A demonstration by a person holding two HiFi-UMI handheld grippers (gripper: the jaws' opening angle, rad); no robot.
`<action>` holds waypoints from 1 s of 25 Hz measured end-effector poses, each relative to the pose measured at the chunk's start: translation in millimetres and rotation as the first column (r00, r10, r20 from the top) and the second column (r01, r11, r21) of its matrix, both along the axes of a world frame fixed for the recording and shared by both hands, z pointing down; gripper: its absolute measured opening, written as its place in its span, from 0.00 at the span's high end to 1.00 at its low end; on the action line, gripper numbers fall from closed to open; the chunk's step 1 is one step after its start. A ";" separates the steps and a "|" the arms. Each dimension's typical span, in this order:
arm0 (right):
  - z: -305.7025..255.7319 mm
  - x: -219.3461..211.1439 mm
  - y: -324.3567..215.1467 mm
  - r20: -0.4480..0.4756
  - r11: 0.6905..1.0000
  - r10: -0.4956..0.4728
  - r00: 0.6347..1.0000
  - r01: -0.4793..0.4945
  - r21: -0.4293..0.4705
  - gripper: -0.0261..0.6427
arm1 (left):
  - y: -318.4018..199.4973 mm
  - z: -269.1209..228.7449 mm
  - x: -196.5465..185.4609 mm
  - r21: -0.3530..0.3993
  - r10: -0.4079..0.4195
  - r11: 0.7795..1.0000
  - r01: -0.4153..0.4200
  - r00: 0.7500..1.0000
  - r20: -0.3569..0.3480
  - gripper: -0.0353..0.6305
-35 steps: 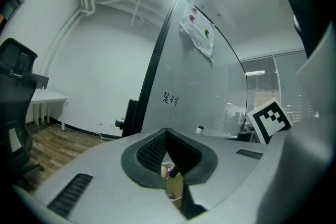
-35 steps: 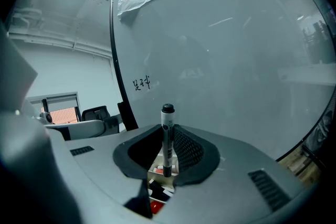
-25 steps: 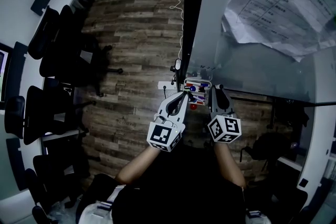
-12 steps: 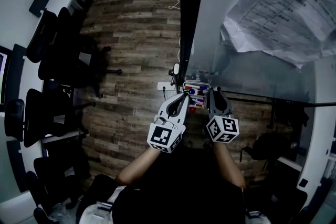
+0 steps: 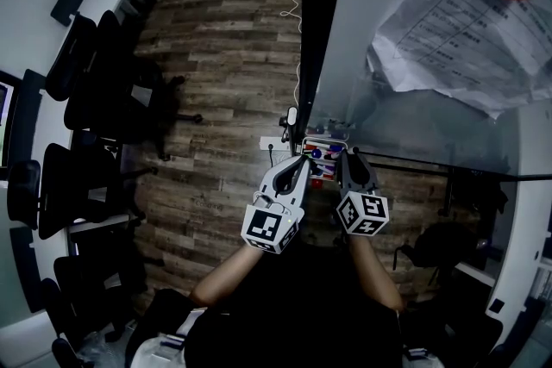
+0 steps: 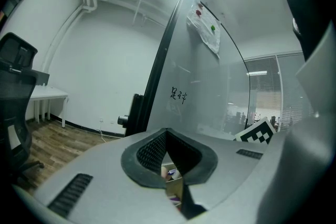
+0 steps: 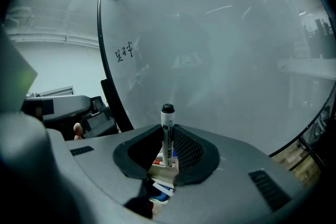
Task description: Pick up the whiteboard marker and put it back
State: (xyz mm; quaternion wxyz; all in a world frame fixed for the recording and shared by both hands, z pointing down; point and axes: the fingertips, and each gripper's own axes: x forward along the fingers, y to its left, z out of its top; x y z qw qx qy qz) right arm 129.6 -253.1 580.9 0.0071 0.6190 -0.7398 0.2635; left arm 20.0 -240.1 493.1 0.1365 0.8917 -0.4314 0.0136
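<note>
**Marker upright in your right tongs, over the tray**

Your right tongs (image 7: 168,140) are pinching the whiteboard marker (image 7: 167,127). It stands upright between the two dark pads, its black cap poking up above the tips and its barrel running down through the gap. Directly below those tongs sits the marker tray (image 7: 164,171) with other markers lying in it. The held marker's lower end reaches the tray's pale wall, though whether it touches cannot be told. The whiteboard (image 7: 226,44) rises just beyond the tips.

Your left tongs (image 6: 167,135) hang just beside the right ones, on their left. Their tips are pressed together with nothing between them, and the same tray shows below them.
</note>
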 end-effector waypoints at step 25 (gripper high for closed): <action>15.9 0.2 -3.6 -0.020 0.998 -0.027 0.999 0.025 -0.055 0.84 | -2.1 1.4 -2.0 -0.013 -0.007 1.000 0.007 1.000 -0.006 0.94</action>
